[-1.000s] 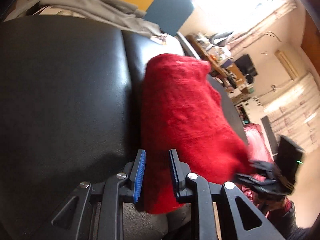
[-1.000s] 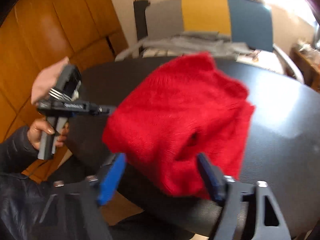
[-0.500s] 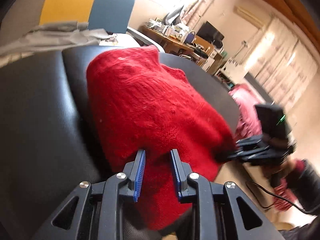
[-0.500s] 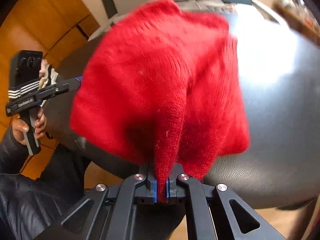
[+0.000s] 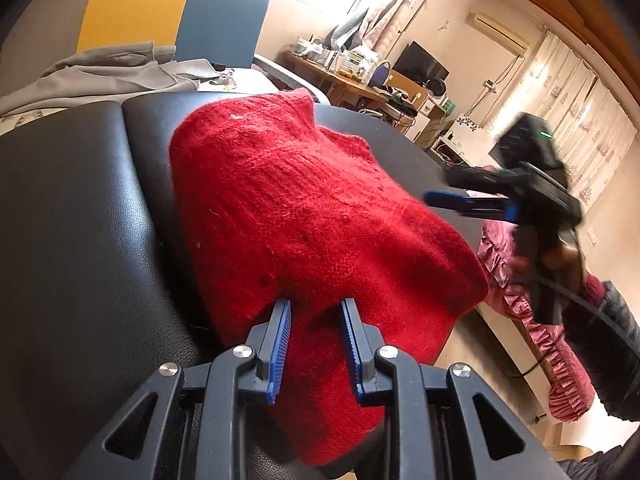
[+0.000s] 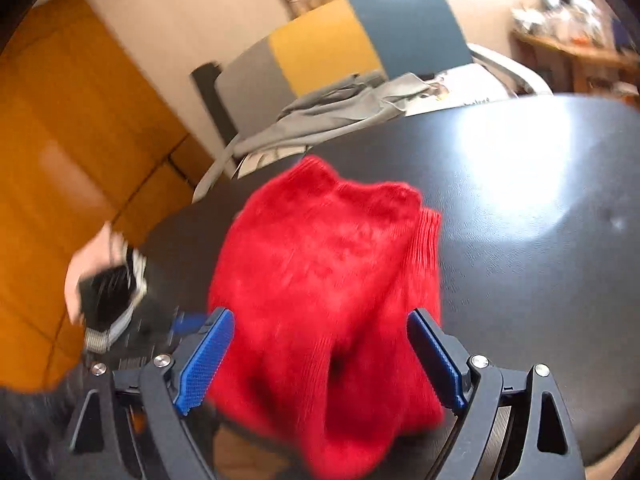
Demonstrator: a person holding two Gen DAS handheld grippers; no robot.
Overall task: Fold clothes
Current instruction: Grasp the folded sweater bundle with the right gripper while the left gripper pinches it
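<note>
While the red sweater (image 5: 312, 216) lies bunched on the black padded bench (image 5: 80, 208), its near edge drooping over the rim, the left tool (image 5: 314, 344) pinches a fold of that knit between its blue pads (image 5: 279, 350). Right tool (image 6: 320, 360) is opening, jaws wide, sweater between them but pads clear of it (view blurred). Grey garment (image 6: 340, 116) lies heaped on the chair (image 6: 360, 36) behind the bench.

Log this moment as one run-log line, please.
stage: folding | red sweater bunched on black cushion | left gripper: sweater edge between pads | right gripper: jaws opening, off sweater
</note>
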